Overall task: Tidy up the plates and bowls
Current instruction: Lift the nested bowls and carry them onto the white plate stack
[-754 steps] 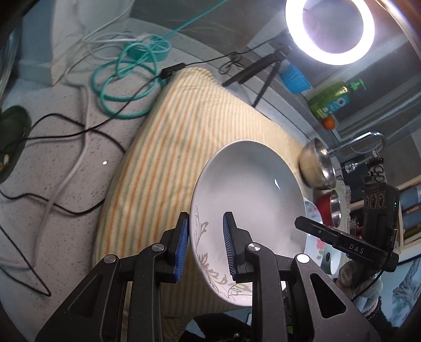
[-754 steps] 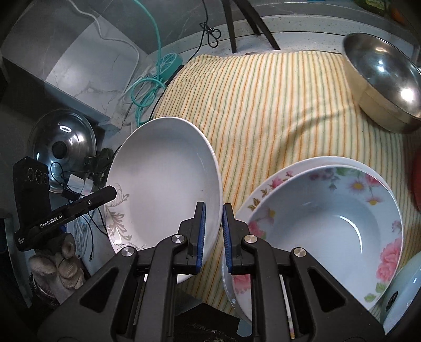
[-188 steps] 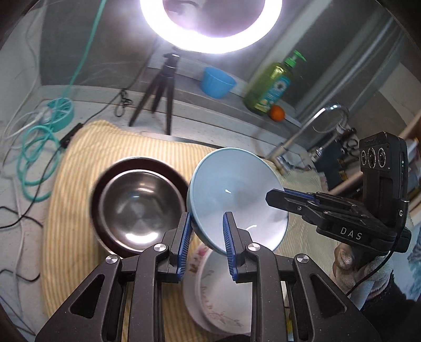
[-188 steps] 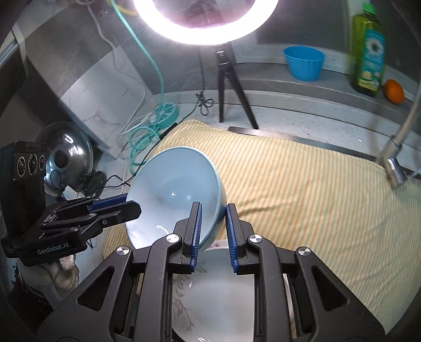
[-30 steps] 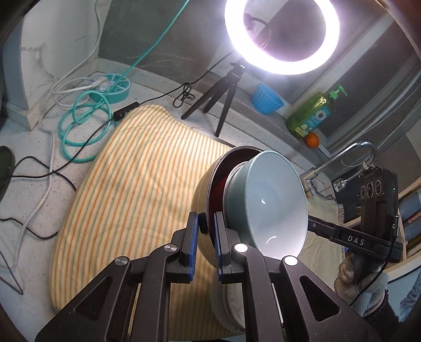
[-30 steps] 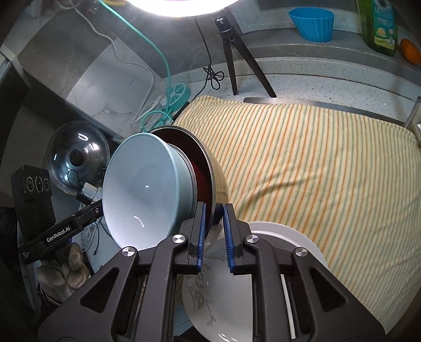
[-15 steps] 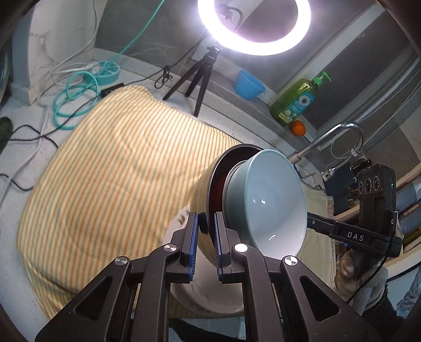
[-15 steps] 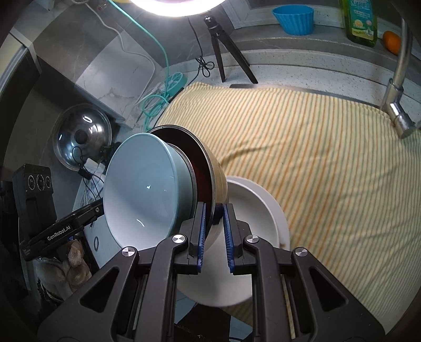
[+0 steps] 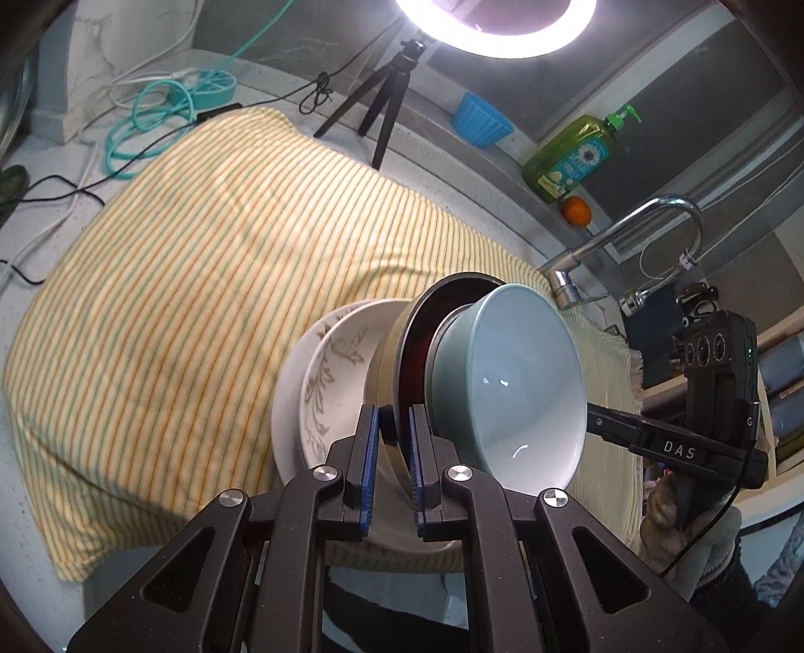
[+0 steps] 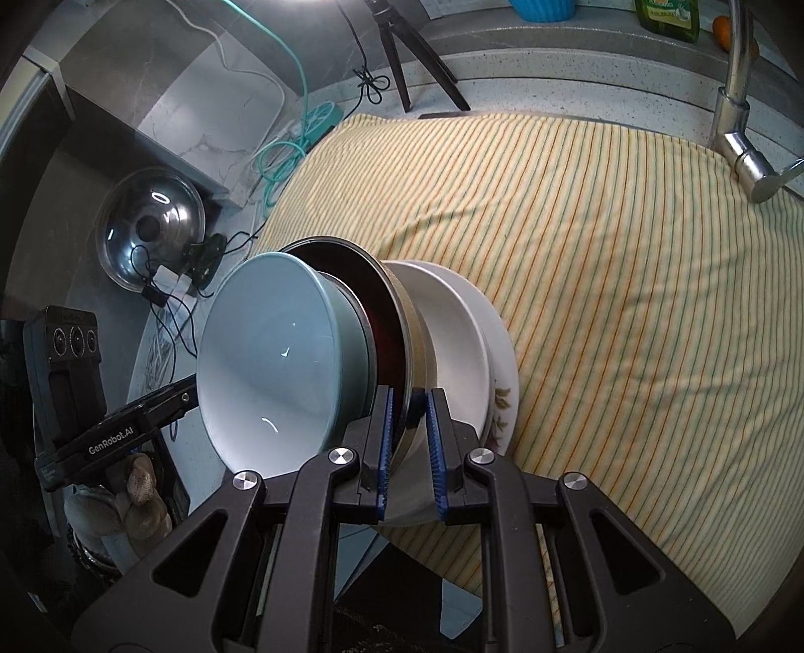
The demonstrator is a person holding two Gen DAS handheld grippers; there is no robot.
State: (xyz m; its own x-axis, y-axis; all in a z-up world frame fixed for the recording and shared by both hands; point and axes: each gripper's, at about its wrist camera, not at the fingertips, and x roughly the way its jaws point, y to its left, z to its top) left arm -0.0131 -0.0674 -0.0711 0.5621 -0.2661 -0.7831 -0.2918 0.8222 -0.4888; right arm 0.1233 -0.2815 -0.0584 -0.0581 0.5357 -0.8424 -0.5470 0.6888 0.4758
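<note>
Three bowls sit nested and tilted: a steel bowl [image 9: 384, 361] [image 10: 418, 346] outermost, a dark red bowl [image 9: 417, 351] [image 10: 382, 321] inside it, and a light blue bowl [image 9: 522, 382] [image 10: 271, 371] innermost. My left gripper [image 9: 392, 427] is shut on the steel rim at one side. My right gripper [image 10: 407, 402] is shut on the opposite rim, and in the left wrist view the right gripper [image 9: 603, 417] reaches in from the right. The nest hangs just over a stack of white plates [image 9: 331, 382] [image 10: 467, 341] on the striped cloth [image 9: 201, 251] [image 10: 603, 251].
A ring light [image 9: 492, 30] on a tripod [image 9: 382, 105], a blue cup [image 9: 480, 120], a soap bottle [image 9: 573, 160] and an orange [image 9: 575, 211] line the back ledge. A faucet [image 9: 653, 226] stands at the right. Teal cable [image 9: 151, 120] and a pot lid [image 10: 151, 226] lie at the left.
Both grippers carried the nested bowls across the cloth and slightly down. The white plates, earlier low in the views, now lie directly behind the bowls.
</note>
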